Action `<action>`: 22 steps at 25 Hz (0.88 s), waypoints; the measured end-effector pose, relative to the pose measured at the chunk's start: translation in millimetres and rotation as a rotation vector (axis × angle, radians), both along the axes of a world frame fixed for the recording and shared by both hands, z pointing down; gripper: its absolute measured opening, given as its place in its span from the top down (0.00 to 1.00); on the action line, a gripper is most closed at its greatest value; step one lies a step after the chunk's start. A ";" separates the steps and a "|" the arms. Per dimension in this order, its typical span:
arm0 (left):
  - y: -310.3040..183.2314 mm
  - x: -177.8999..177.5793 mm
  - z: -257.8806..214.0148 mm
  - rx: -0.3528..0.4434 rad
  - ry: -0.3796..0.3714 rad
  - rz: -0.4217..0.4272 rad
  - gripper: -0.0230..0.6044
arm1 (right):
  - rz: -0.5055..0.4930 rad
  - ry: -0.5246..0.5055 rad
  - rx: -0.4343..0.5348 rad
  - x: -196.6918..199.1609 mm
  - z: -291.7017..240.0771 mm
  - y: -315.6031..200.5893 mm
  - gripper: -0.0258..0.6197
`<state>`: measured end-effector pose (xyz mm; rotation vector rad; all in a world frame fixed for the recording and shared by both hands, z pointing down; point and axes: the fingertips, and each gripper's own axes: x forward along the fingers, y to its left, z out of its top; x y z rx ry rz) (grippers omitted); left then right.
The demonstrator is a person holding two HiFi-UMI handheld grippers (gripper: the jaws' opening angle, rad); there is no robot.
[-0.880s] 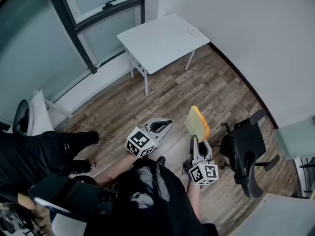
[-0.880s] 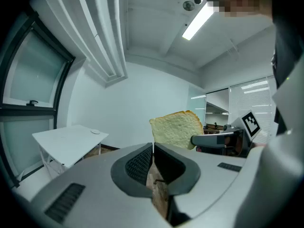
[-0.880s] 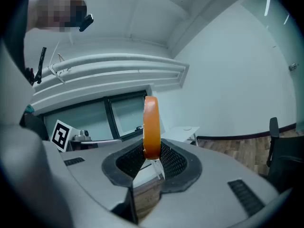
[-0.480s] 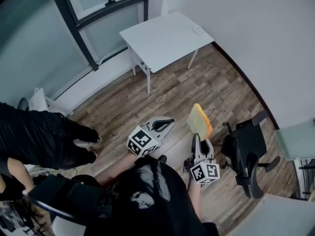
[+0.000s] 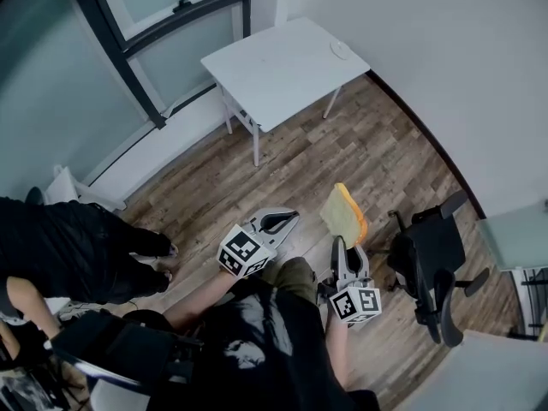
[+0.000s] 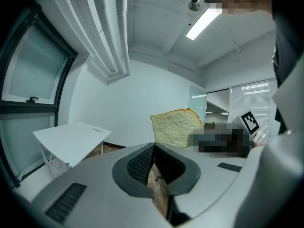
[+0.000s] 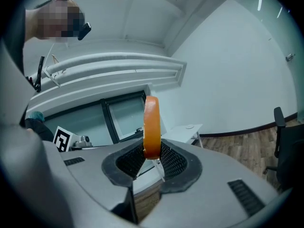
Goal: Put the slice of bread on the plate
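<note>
A: Slice of bread (image 5: 342, 215) — where?
B: Clamped by its lower edge in right gripper (image 5: 341, 248), standing upright, orange crust edge-on to that gripper's camera. Up in the air over wooden floor (image 5: 342, 152), well apart from plate (image 5: 340, 50).
A: And the plate?
B: Small, white, on far corner of white table (image 5: 274, 71), near the wall.
A: Left gripper (image 5: 285, 219)?
B: Jaws together, nothing between them — just beside the right one, aimed toward the table.
A: Surroundings?
B: Black office chair (image 5: 428, 264) to the right of the bread; second person in black (image 5: 77, 251) at left edge, below window (image 5: 171, 7).
</note>
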<state>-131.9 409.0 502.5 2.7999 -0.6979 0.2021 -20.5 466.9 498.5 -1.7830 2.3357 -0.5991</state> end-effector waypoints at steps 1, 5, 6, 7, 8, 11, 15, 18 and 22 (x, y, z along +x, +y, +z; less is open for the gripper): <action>-3.5 0.2 2.8 -0.009 -0.001 -0.002 0.96 | 0.002 -0.002 -0.008 1.0 1.8 -3.7 0.82; -28.7 10.5 11.7 -0.028 -0.004 -0.016 0.96 | 0.005 -0.015 -0.013 23.4 10.6 -32.4 0.82; -38.3 13.4 14.1 -0.032 -0.008 -0.021 0.96 | 0.013 -0.026 -0.015 32.5 11.7 -42.2 0.82; -48.6 16.4 16.6 -0.036 -0.012 -0.030 0.96 | 0.021 -0.036 -0.015 42.4 13.3 -52.2 0.82; -60.0 19.8 18.9 -0.041 -0.015 -0.040 0.96 | 0.026 -0.045 -0.014 52.5 15.7 -62.6 0.82; -97.7 40.8 20.4 -0.054 -0.011 -0.064 0.96 | 0.033 -0.032 -0.028 80.6 18.7 -95.1 0.82; -150.3 86.9 0.5 -0.020 0.028 -0.053 0.96 | 0.016 -0.026 -0.008 118.8 14.4 -140.3 0.82; -186.3 108.0 -8.5 -0.004 0.040 -0.090 0.96 | -0.017 -0.032 -0.007 145.4 14.4 -173.1 0.82; -224.4 120.5 0.9 -0.015 -0.005 -0.153 0.96 | -0.058 -0.034 -0.016 173.7 21.4 -215.2 0.82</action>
